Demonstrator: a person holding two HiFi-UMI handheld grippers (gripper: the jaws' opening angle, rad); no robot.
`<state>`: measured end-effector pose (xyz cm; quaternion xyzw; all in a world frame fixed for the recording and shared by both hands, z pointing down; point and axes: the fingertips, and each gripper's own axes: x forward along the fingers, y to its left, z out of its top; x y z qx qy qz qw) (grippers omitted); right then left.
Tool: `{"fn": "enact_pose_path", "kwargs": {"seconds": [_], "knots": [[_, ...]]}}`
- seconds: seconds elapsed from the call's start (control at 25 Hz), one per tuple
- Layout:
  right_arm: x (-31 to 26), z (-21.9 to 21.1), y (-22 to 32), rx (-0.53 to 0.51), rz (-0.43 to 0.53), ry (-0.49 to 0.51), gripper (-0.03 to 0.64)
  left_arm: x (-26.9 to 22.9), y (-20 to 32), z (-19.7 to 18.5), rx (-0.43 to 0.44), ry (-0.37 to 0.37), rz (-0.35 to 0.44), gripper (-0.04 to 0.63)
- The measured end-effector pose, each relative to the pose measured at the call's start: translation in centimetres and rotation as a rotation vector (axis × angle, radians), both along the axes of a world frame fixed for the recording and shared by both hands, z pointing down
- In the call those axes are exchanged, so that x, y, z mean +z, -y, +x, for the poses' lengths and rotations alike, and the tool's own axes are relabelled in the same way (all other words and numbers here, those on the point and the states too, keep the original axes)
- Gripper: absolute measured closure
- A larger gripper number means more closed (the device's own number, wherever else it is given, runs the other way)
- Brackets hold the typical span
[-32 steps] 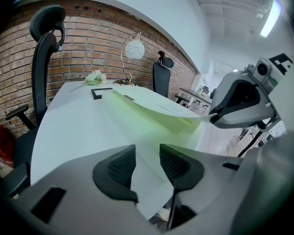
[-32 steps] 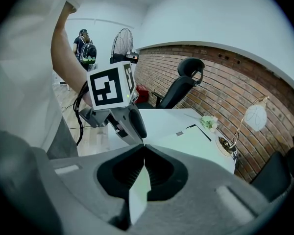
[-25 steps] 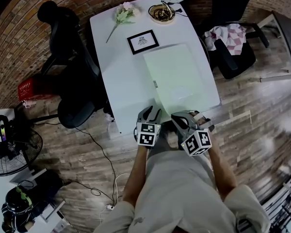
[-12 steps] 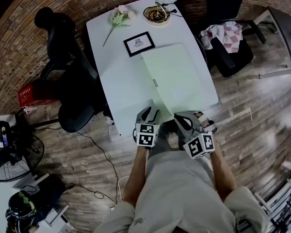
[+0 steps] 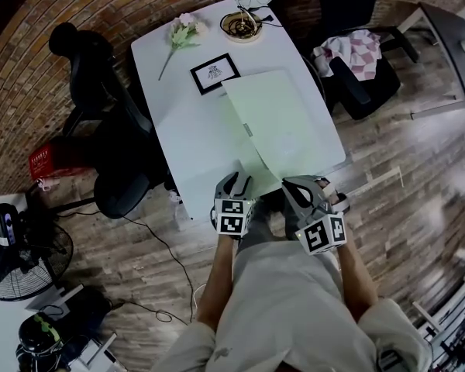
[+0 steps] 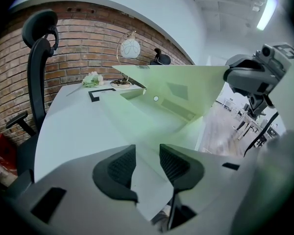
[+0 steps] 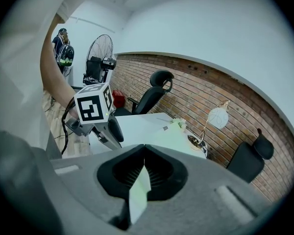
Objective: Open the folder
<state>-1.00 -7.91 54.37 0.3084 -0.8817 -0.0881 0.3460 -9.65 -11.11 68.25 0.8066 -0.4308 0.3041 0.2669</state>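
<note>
The folder [image 5: 283, 126] is laid on the white worktop [image 5: 182, 122], just on the person's side of the picture frame [image 5: 215, 73] and touching or nearly touching the frame's near corner. Its end farthest from the frame is held in the right gripper [image 7: 144, 168], whose jaws are pressed together on a thin pale green edge of the cover.

Since a second ago, that end of the cover has been raised. The folder then looked flat, while now a slanting fold line is seen across it. In the left gripper view the cover is seen as a lifted sheet sloping up towards the right gripper. The opening is therefore judged to have begun, with most of the swing still to be made.

The left gripper [image 6: 147, 165] is held with its jaws apart. A pale corner of the folder, probably its lower sheet, lies between them unclamped, so it is not yet being pinned down.

The folder's long axis runs from the frame towards the person, slightly askew to the worktop's edges. A small tab is seen midway along the long edge on the frame's side. Which long edge is the spine cannot be told.
</note>
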Motion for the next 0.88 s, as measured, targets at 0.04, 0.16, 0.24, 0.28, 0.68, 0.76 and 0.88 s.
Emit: {"fn": "enact_pose_path", "kwargs": {"seconds": [0.04, 0.16, 0.24, 0.28, 0.68, 0.76, 0.88], "knots": [[-0.1, 0.1, 0.0, 0.008, 0.003, 0.001, 0.608, 0.0, 0.0, 0.0, 0.002, 0.001, -0.001, 0.442], [-0.5, 0.5, 0.1, 0.029, 0.012, 0.005, 0.607, 0.0, 0.0, 0.0, 0.006, 0.008, -0.005, 0.442], [-0.9, 0.8, 0.3, 0.045, 0.019, 0.009, 0.608, 0.0, 0.0, 0.1, 0.012, 0.015, -0.006, 0.442], [-1.0, 1.0, 0.4, 0.054, 0.023, 0.011, 0.609, 0.0, 0.1, 0.1, 0.014, 0.017, -0.007, 0.442], [-2.5, 3.1, 0.8, 0.153, 0.056, 0.032, 0.609, -0.3, 0.3, 0.4, 0.038, 0.03, 0.011, 0.442], [-2.7, 3.5, 0.9, 0.171, 0.061, 0.035, 0.609, -0.5, 0.3, 0.4, 0.043, 0.034, 0.009, 0.442], [-3.2, 4.2, 1.2, 0.2, 0.074, 0.041, 0.609, -0.6, 0.4, 0.3, 0.048, 0.039, 0.006, 0.442]]}}
